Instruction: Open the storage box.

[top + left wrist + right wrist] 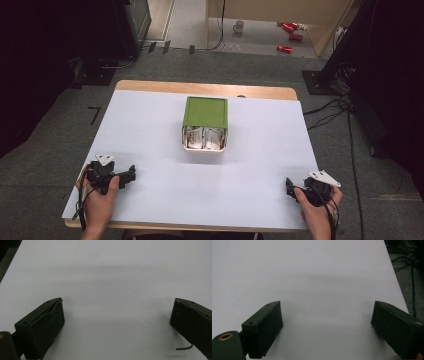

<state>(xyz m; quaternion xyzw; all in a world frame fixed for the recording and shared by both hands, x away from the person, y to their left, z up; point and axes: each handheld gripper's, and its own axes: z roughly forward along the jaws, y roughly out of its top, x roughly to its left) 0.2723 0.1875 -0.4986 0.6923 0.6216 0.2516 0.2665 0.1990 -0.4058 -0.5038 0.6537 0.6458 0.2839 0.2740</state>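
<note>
While both hands rest low, each tool (131, 175) (289, 186) gapes empty.

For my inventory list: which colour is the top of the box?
Green; the box shows best in the high view.

Matt white sheet (260, 170) over a wooden table (205, 88) (smooth), matt green box lid (205, 111)

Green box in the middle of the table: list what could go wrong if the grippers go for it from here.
1. The green box lies on its side, its open end facing the person with white packets showing; a push or tilt might spill them.
2. The left gripper and right gripper rest open at the near corners, far from it; a hasty reach could shove the box toward the far edge of the table.
</note>
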